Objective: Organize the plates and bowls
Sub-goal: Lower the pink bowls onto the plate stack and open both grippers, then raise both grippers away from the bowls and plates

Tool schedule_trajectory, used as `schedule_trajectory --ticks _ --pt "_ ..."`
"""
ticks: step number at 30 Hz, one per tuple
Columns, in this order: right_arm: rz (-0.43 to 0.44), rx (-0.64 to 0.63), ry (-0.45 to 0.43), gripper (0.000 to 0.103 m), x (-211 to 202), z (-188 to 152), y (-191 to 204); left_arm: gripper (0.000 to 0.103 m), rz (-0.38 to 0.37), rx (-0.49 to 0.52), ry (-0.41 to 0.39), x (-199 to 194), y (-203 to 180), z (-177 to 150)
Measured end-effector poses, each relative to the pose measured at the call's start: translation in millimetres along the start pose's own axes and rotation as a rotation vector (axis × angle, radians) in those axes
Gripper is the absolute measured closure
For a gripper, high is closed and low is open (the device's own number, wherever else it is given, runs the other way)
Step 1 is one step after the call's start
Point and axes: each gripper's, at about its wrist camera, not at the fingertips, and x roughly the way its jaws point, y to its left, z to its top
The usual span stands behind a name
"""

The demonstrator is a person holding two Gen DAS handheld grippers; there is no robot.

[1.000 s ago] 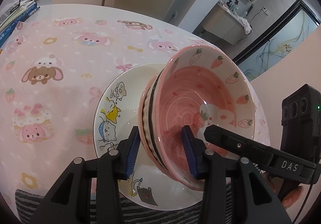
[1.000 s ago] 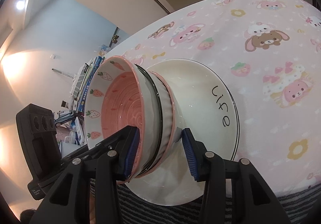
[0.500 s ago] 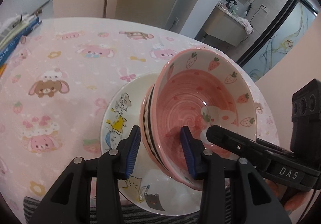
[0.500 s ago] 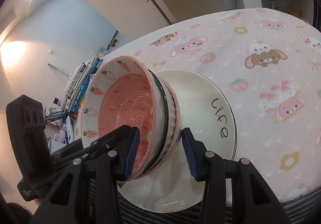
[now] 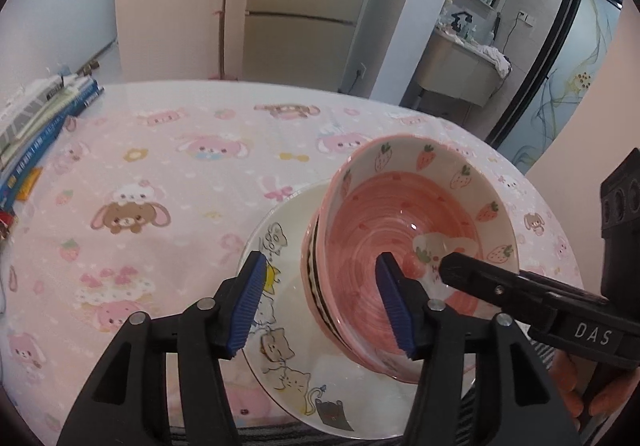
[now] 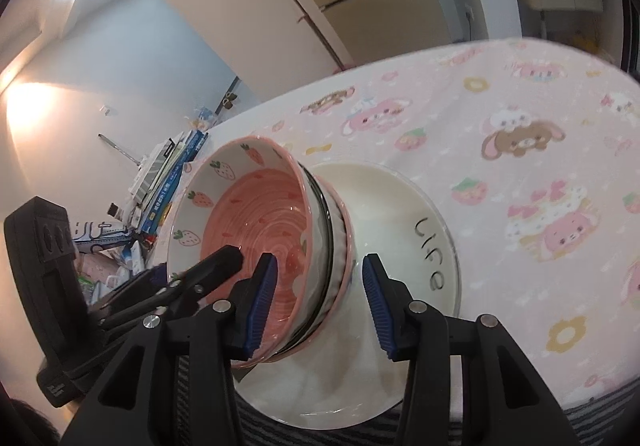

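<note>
Nearest you, your left hand-held gripper (image 5: pixel 322 308) stands with its blue pads apart, straddling the near rim of the bowl stack; one pad sits outside the stack over the plate, the other over the pink inside of the top bowl. No squeeze on the rim shows. Your right hand-held gripper (image 6: pixel 318 304) is likewise spread, one pad inside the top bowl and one outside the lowest bowl's wall, and again you cannot count it as a grip.

The sorting looks close to done. The strawberry bowl (image 5: pixel 416 234) is nested on top, a black-rimmed bowl (image 6: pixel 325 242) beneath it, and a pink-edged ribbed bowl (image 6: pixel 345 246) at the bottom, all standing on the cat plate (image 5: pixel 280 350), which in the right view shows the word "Life". The plate sits at the near edge of the tabletop (image 5: pixel 168 182), over a striped cloth (image 6: pixel 600 418). No loose dishes appear elsewhere, so what is left is probably only to back both tools away, or shift the pile inward.

Each tool's finger crowds the other inside the top bowl, so withdraw one at a time. Farther off, a pile of books (image 5: pixel 36 126) lies at the far left edge, well apart from the stack.
</note>
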Motion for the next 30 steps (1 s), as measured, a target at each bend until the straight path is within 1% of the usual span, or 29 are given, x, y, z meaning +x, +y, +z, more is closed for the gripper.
schedule_trajectory --ticks 2,4,7,8,9,10,11,12,13,14,16,17,18,19,20,21,23,25,27,30 --pt "-0.032 -0.031 -0.045 0.056 -8.3 -0.5 3.9 0.045 -0.004 0.012 -0.047 -8.4 -1.4 1.1" --pt "-0.053 -0.069 -0.105 0.056 -19.8 -1.0 9.5 0.04 0.009 0.032 -0.119 -20.8 -4.0 2.5" --pt "-0.095 -0.145 -0.21 0.056 -41.5 -2.6 22.5 0.026 0.055 0.079 -0.263 -46.5 -11.9 0.8" --pt "-0.114 -0.174 -0.25 0.054 -49.7 -3.8 27.9 0.022 0.065 0.083 -0.297 -54.6 -14.3 0.3" --pt "-0.135 -0.208 -0.299 0.048 -59.3 -6.1 34.4 0.022 0.055 0.091 -0.327 -62.9 -15.9 -1.3" --pt "-0.145 -0.231 -0.334 0.038 -66.9 -7.0 38.9 0.02 0.05 0.11 -0.362 -71.6 -18.2 -4.1" --pt "-0.146 -0.257 -0.375 0.034 -78.4 -7.7 40.8 0.015 0.073 0.132 -0.412 -82.5 -21.7 -7.2" --pt "-0.147 -0.289 -0.425 0.032 -89.5 -11.8 46.4 0.009 0.095 0.145 -0.455 -90.3 -23.5 -9.6" --pt "-0.152 -0.313 -0.461 0.032 -97.1 -14.8 50.1 0.006 0.107 0.158 -0.512 -100.8 -25.4 -12.9" --pt "-0.165 -0.338 -0.503 0.032 -105.6 -18.1 55.0 0.0 0.1 0.164 -0.551 -108.6 -25.8 -13.8" --pt "-0.208 -0.375 -0.595 0.032 -121.2 -26.7 65.4 0.0 0.079 0.161 -0.617 -123.7 -24.5 -16.5" --pt "-0.226 -0.394 -0.631 0.032 -127.4 -31.0 70.4 0.0 0.084 0.159 -0.639 -128.8 -22.5 -17.4" --pt "-0.236 -0.409 -0.657 0.028 -132.3 -34.2 74.1 0.0 0.094 0.16 -0.659 -133.5 -21.2 -18.1" --pt "-0.243 -0.423 -0.69 0.016 -139.1 -38.2 77.4 0.0 0.102 0.164 -0.676 -137.4 -19.9 -18.7" --pt "-0.242 -0.426 -0.719 0.012 -145.4 -41.3 78.8 0.0 0.109 0.17 -0.696 -141.6 -19.1 -20.3" --pt "-0.238 -0.424 -0.749 0.01 -151.1 -43.9 80.1 0.0 0.115 0.179 -0.714 -145.3 -17.9 -22.1" --pt "-0.228 -0.416 -0.818 0.009 -164.6 -51.2 81.2 0.0 0.13 0.2 -0.759 -152.8 -17.5 -27.4" --pt "-0.237 -0.423 -0.848 0.009 -171.9 -54.8 84.1 0.0 0.132 0.229 -0.781 -158.6 -19.3 -32.1" --pt "-0.246 -0.431 -0.881 0.009 -179.9 -59.4 86.2 0.0 0.133 0.236 -0.806 -165.1 -22.4 -39.4" --pt "-0.234 -0.436 -0.907 0.0 -189.8 -67.1 86.7 0.0 0.113 0.243 -0.858 -173.4 -24.4 -53.7"
